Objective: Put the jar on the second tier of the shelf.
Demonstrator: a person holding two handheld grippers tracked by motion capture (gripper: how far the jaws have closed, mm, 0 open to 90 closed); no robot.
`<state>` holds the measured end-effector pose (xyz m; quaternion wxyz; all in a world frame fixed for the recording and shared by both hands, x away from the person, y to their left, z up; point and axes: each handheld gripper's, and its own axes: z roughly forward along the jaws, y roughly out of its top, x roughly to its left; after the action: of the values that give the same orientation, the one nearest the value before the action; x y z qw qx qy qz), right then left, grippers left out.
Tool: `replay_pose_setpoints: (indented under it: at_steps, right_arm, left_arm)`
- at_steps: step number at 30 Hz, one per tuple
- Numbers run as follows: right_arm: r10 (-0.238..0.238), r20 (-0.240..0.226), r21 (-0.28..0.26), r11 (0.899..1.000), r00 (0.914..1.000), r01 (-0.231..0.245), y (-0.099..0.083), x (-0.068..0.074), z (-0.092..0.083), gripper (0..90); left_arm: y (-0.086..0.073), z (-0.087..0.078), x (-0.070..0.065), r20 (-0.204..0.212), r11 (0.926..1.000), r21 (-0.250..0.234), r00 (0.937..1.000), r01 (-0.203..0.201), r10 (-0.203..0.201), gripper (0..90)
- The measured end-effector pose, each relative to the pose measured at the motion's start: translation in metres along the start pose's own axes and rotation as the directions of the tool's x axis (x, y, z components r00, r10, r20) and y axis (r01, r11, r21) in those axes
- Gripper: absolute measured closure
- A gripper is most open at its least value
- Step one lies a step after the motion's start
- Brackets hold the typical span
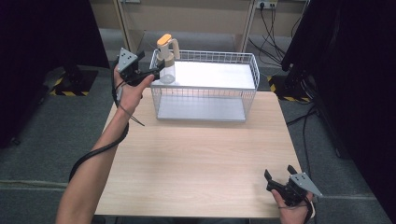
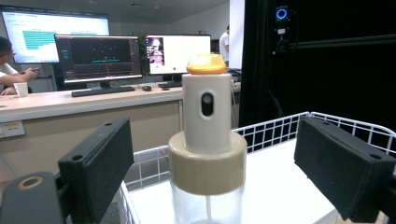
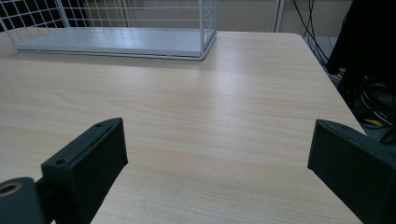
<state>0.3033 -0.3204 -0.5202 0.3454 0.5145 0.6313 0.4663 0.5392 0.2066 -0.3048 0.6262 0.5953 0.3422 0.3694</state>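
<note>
Standing between the spread jaws of the left gripper [image 2: 208, 177], the spray bottle [image 2: 207, 140] sits at the near left corner of the white wire basket [image 1: 252, 70], its clear body inside the basket and its beige collar and orange-topped pump head rising above the rim. Neither pad touches it; there is a gap on both sides. The bottle looks light and seems to be rigid plastic — the clear lower body smooth and likely slippery, while the tall head makes it top-heavy and easy to tip. The wide beige collar, level with the pads, is probably the surest hold, being stiff and ridged. Pinching the slim pump head above risks pressing the orange button. The right gripper [image 1: 282, 182] rests well away over bare wooden table [image 3: 210, 116], jaws wide apart and holding nothing.
</note>
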Motion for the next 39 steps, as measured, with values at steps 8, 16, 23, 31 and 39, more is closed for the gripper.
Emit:
replay_pose_setpoints:
  at_steps: [8, 16, 23, 31, 39]
  right_arm:
    - [0.005, -0.001, -0.002, 1.0, 1.0, -0.005, 0.0, 0.0, 0.0, 4.6]
    - [0.002, -0.001, -0.003, 1.0, 1.0, -0.002, 0.0, 0.0, 0.0, 4.6]
    - [0.0, 0.0, -0.004, 1.0, 1.0, 0.0, 0.0, 0.0, 0.0, 4.6]
    - [-0.004, 0.001, -0.003, 1.0, 1.0, 0.004, 0.0, 0.0, 0.0, 4.6]
    - [-0.006, 0.002, -0.005, 1.0, 1.0, 0.006, 0.0, 0.0, 0.0, 4.6]
  left_arm:
    - [-0.005, -0.011, -0.005, 0.013, 0.9999, -0.013, 0.9999, -0.002, 0.002, 11.3]
    - [-0.014, -0.022, -0.012, 0.028, 0.9997, -0.013, 0.9994, -0.018, 0.019, 11.6]
    - [-0.023, -0.032, -0.015, 0.039, 0.9998, -0.007, 0.9991, -0.017, 0.018, 11.6]
    - [-0.034, -0.045, -0.017, 0.043, 0.9998, -0.003, 0.9989, -0.018, 0.018, 11.6]
    - [-0.042, -0.058, -0.02, 0.055, 0.9999, -0.009, 0.9985, -0.007, 0.007, 11.6]
